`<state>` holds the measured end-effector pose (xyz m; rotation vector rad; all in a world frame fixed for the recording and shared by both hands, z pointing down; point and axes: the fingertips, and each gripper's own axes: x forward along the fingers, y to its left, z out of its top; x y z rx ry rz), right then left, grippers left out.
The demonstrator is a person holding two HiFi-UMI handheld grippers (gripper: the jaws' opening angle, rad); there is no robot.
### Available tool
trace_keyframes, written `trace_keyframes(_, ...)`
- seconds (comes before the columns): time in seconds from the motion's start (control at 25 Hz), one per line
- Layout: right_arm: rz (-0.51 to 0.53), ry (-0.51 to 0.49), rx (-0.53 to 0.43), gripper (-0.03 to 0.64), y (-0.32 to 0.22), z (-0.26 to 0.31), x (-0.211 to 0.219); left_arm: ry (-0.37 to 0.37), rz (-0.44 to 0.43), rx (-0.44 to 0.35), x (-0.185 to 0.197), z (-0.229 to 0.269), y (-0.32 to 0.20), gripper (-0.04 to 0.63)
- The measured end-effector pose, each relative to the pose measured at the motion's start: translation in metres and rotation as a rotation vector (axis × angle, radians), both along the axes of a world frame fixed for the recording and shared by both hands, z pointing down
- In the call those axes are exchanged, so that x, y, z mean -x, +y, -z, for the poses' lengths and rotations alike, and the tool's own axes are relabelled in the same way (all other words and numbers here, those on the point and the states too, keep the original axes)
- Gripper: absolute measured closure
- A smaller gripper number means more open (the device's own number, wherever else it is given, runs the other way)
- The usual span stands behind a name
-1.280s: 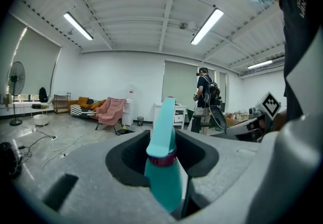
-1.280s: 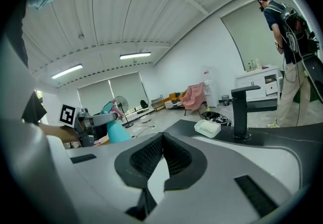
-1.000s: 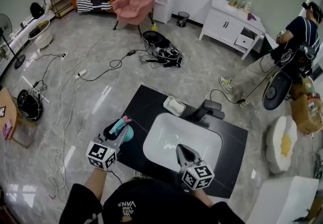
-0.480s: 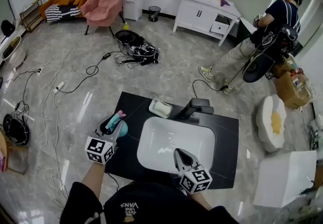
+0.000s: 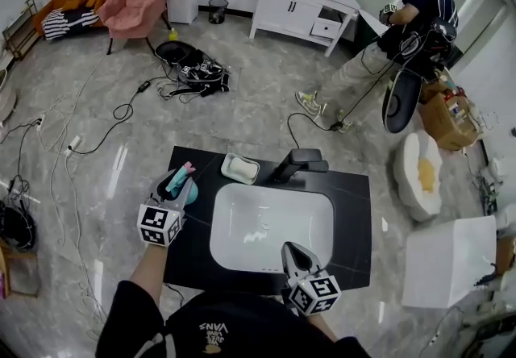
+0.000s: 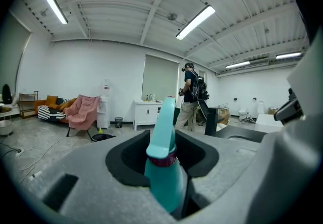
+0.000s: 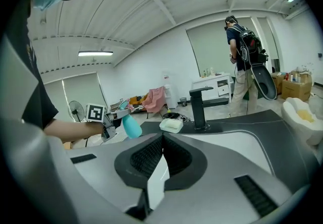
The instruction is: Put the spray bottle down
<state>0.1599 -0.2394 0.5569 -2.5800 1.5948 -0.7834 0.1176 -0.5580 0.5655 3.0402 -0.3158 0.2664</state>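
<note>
The teal plastic spray bottle (image 6: 164, 167) is not yet set down: the left gripper (image 5: 179, 187) has its jaws clamped on the bottle's body and holds it tilted over the left end of the black table (image 5: 355, 211), beside the white sink basin (image 5: 274, 223). The next move, I judge, is lowering it base-first onto the table, then releasing. The left forearm reaches forward with its gripper roughly level. The right gripper (image 5: 289, 250) hangs at the basin's near edge, jaws together and empty.

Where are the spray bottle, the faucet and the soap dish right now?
spray bottle (image 6: 164, 182), left gripper view, on its teal body below the neck ring.
faucet (image 5: 305, 157), head view, on its black spout.
soap dish (image 5: 228, 164), head view, on its left rim.
</note>
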Motion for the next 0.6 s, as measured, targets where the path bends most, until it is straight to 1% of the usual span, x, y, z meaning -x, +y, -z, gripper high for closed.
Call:
trace_keyframes(0.2, -0.030, -0.004, 0.010, 0.615, 0.005, -0.004, 0.000, -0.004, 0.007, -0.011, -0.011, -0.011, -0.009, 0.443)
trace_keyframes(0.4, -0.029, -0.004, 0.012, 0.615, 0.003, -0.005, 0.005, -0.001, 0.012, -0.025, -0.016, -0.017, -0.013, 0.442)
trace_keyframes(0.6, -0.030, 0.000, 0.011, 0.615, 0.003, -0.007, 0.006, 0.006, 0.021, -0.019, -0.017, -0.024, -0.016, 0.442)
